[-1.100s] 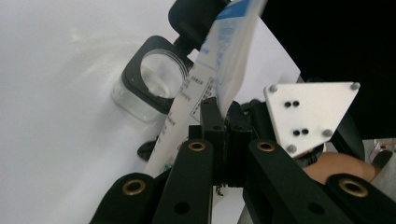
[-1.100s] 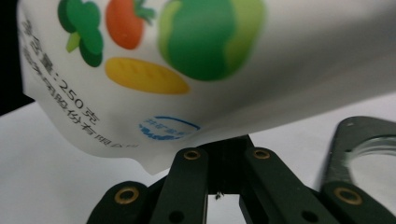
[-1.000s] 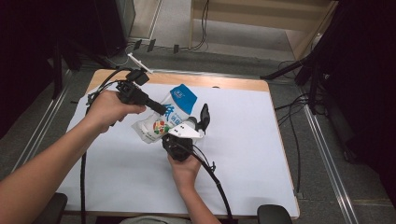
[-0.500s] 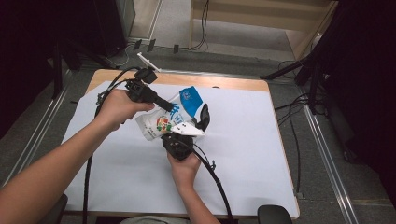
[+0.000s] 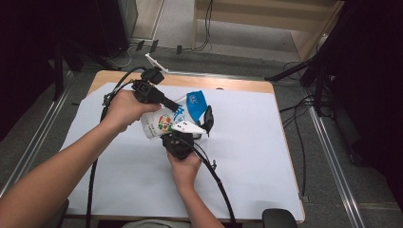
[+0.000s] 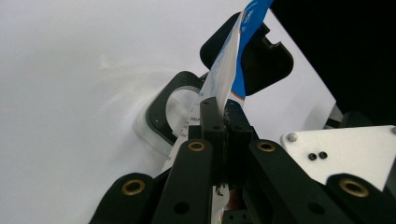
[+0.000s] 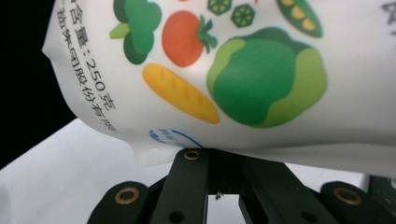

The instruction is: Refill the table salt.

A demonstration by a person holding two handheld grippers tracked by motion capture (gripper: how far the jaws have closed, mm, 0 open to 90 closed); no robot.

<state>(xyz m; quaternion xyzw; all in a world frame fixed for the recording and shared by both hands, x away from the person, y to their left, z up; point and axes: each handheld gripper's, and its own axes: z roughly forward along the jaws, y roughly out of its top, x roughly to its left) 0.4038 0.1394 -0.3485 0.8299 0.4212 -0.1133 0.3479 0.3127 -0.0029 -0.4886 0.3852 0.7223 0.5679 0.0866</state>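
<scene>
A white pouch (image 5: 160,124) printed with vegetables and topped in blue is held up over the white table cover (image 5: 247,161). My left gripper (image 5: 177,105) comes in from the left and is shut on the pouch's thin upper edge (image 6: 229,70). In the left gripper view its fingers (image 6: 210,116) pinch that edge. My right gripper (image 5: 202,124) sits just below and right of the pouch, one black jaw standing up beside the blue top. In the right gripper view the pouch (image 7: 243,70) lies across my right jaws and hides their tips.
Black cables (image 5: 216,180) trail from both grippers across the table cover. A bare wooden strip of table (image 5: 228,84) runs along the far edge. Beyond the table are a floor with cables, a dark stand (image 5: 313,71) at the right and dark equipment at the left.
My left gripper has carried the pouch's top slightly right and away. The right hand and gripper have stayed nearly still.
</scene>
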